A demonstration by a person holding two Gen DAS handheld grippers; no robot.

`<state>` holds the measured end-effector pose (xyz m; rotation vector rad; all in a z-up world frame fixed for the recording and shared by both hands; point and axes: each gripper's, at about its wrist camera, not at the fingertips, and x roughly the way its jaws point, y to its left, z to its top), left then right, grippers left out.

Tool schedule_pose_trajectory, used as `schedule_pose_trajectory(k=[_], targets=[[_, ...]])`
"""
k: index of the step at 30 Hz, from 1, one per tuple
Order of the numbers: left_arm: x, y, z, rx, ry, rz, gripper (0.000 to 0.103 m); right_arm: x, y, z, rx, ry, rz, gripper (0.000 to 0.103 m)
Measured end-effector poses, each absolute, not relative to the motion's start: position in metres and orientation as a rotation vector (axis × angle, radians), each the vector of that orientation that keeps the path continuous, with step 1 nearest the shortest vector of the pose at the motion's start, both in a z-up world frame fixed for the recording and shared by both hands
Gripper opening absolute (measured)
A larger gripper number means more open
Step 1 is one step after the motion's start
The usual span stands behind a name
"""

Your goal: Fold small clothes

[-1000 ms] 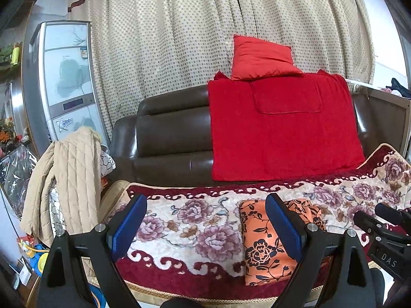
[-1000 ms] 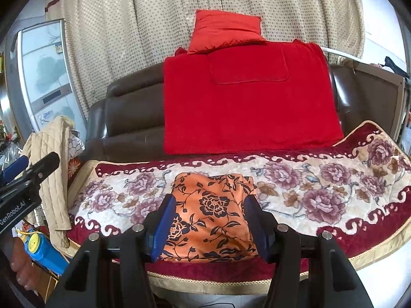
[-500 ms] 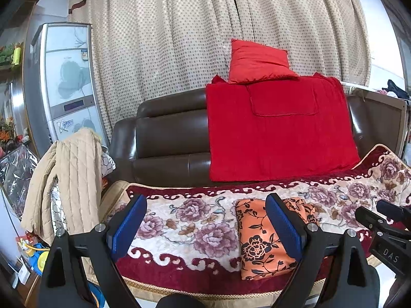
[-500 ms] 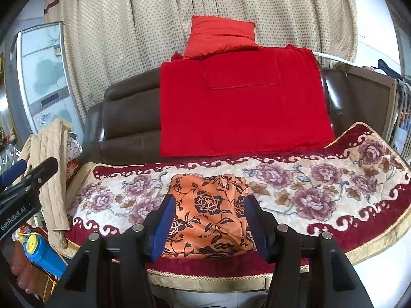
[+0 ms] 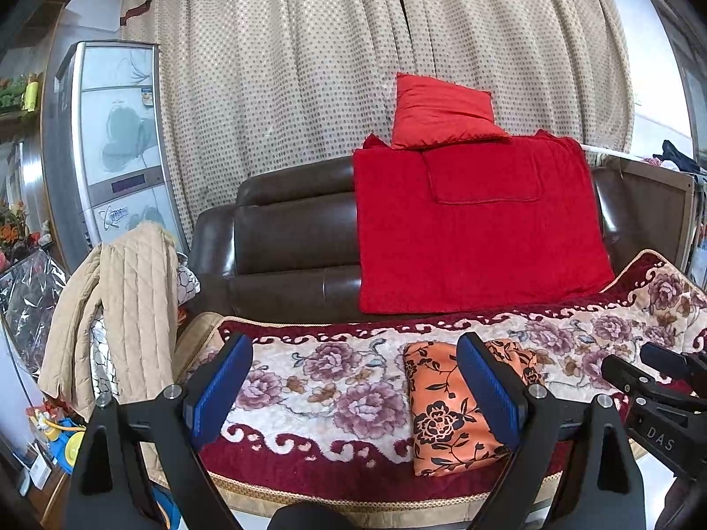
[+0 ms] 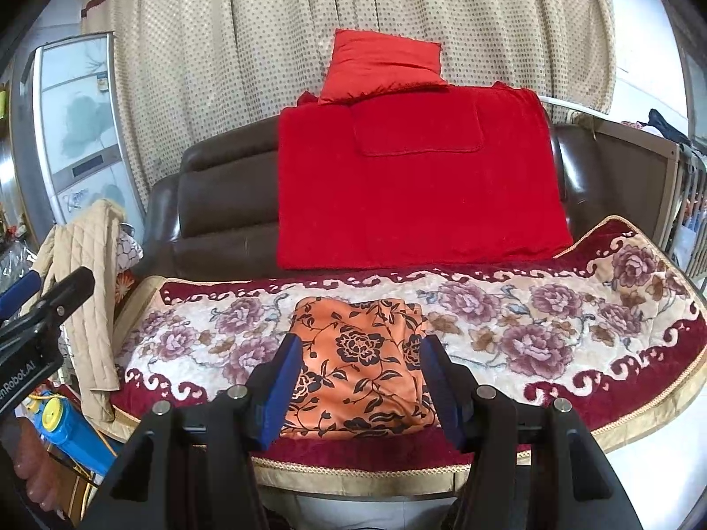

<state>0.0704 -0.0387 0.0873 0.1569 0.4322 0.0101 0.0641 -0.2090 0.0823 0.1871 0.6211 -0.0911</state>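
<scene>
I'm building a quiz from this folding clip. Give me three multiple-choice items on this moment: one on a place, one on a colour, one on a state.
1. Where does the folded orange floral garment lie?
A. on the floral sofa cover
B. over the sofa back
C. on the floor

2. What colour is the cushion atop the sofa back?
A. blue
B. red
C. green

3. How do the right gripper and left gripper stand?
A. both shut on the garment
B. one shut, one open
C. both open, holding nothing

Answers: 1 A, the garment rests flat on the flowered cover. 2 B, it matches the red blanket below it. 3 C, both pairs of blue pads stand apart, clear of the cloth.
</scene>
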Motion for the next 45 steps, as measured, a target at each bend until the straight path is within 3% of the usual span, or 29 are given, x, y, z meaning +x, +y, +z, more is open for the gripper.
schedule_pose_trajectory(k=[26,45], targets=[[0.088,-0.038,0.083,0.144,0.450,0.002,0.094,0.084,-0.205,0.074,0.158,0.661,-0.098,0.060],[0.170,-0.034,0.044,0.116,0.559,-0.022,0.094,0.164,-0.220,0.033,0.187,0.731,-0.082,0.060]])
